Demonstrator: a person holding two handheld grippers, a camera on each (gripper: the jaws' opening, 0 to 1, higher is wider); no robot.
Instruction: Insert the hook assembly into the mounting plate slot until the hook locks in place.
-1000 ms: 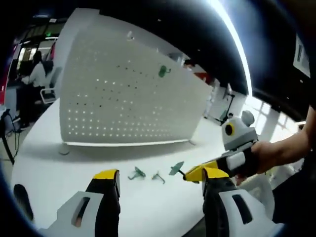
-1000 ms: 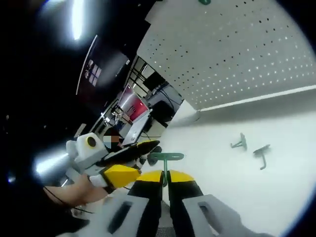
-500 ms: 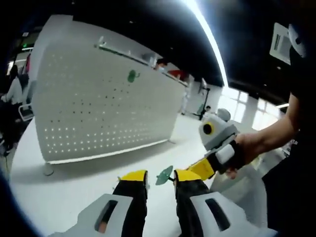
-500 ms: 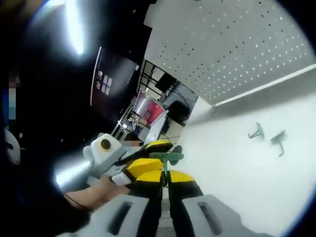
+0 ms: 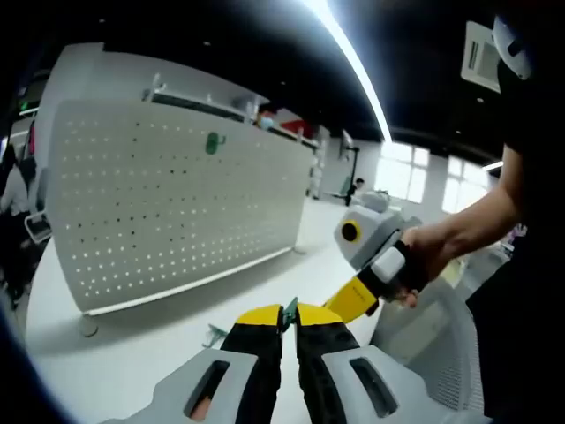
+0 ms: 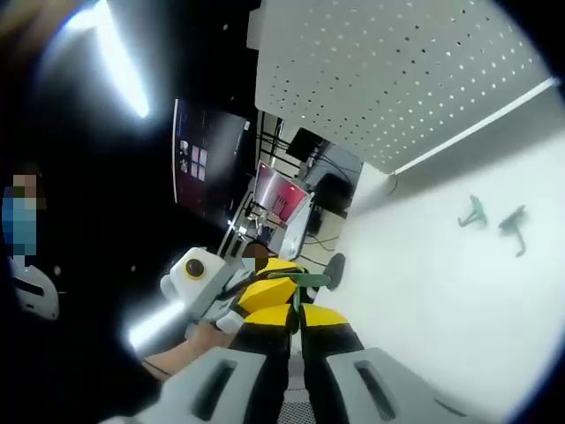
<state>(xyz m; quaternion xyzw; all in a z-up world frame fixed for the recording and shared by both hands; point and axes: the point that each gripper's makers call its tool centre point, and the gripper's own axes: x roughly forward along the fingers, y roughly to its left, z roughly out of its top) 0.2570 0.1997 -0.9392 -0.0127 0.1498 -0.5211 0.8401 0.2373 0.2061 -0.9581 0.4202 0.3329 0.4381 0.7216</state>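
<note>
A white perforated mounting plate [image 5: 177, 208] stands upright on the white table [image 5: 115, 371], with one green hook [image 5: 212, 143] hanging high on it. In the left gripper view my left gripper [image 5: 289, 320] is shut on a small green hook piece [image 5: 289, 309]. My right gripper [image 5: 369, 284], held by a hand, meets it from the right. In the right gripper view my right gripper [image 6: 296, 314] is shut on the green hook [image 6: 305, 280], whose flat top shows above the jaws. The left gripper [image 6: 252, 296] touches it from the left. The mounting plate [image 6: 397, 79] stands at the upper right.
Two loose green hooks [image 6: 474, 212] [image 6: 514, 223] lie on the table [image 6: 424, 291] near the plate's foot. One loose hook [image 5: 214, 334] lies left of my left jaws. A white mesh chair [image 5: 433, 336] stands at the right, and desks with monitors [image 6: 278, 199] lie beyond.
My left jaws have gone from wide open to shut on the green hook that the right gripper holds. Both views have shifted as the hands lifted and turned.
</note>
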